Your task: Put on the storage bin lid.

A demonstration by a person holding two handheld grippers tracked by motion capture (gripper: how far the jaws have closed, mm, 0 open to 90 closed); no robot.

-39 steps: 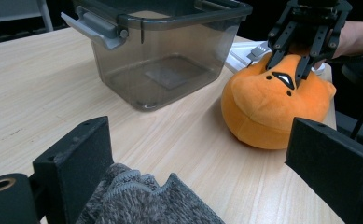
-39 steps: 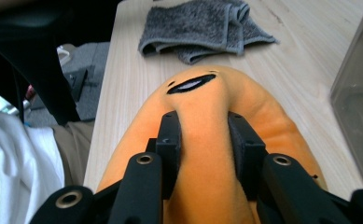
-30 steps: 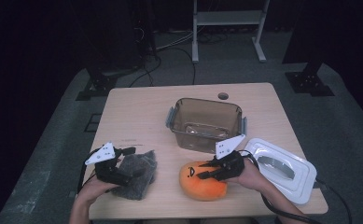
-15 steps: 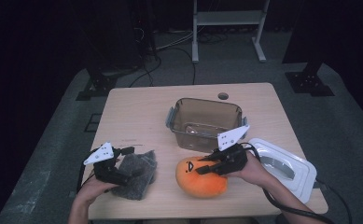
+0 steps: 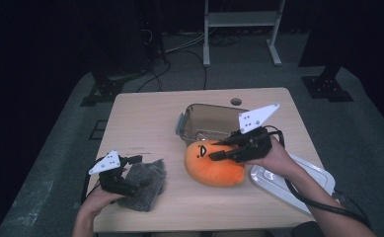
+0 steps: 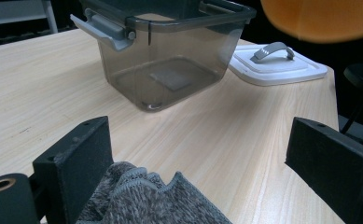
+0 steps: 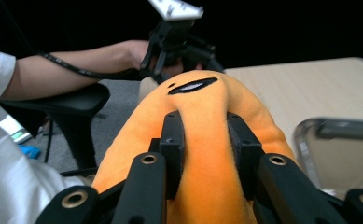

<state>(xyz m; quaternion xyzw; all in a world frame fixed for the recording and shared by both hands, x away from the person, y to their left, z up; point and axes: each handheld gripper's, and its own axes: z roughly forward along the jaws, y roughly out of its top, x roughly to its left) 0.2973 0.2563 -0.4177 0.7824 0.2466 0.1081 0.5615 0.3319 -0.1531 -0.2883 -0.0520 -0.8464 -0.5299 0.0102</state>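
Changes since a second ago:
- Left gripper [image 5: 130,170]: same place at the table's near left corner, on the cloth [image 5: 145,183], which has not shifted.
- Plush [image 5: 214,163]: a second ago it lay on the table [image 5: 145,123] between cloth and lid; it is now lifted clear of the wood and sits higher in the high view, its top edge overlapping the near wall of the bin [image 5: 199,121]. In the left gripper view its orange underside [image 6: 319,18] hangs above the bin's rim.
- Right gripper [image 5: 219,150]: has risen with the plush; its grey plate now stands over the bin's right edge.
- Bin and lid [image 5: 298,180]: unmoved.

Pose, left to right:
- Left hand [image 5: 98,200]: enters from the bottom edge, low, gripper pointing right across the table. Jaws spread wide; the grey knit cloth [image 6: 146,200] lies between them, against the left jaw and well apart from the right one, not pinched.
- Bin: clear grey, open, upright at the table's middle, latch handles out.
- Right hand [image 5: 273,155]: forearm comes up from the lower right, gripper pointing left and roughly level. The right gripper [image 7: 206,140] has its jaws pinched on a ridge of the plush [image 7: 202,107], pads sunk into the fabric, its face mark turned away from the camera.
- Lid: white, grey handle up, flat at the near right corner, beneath the right forearm.
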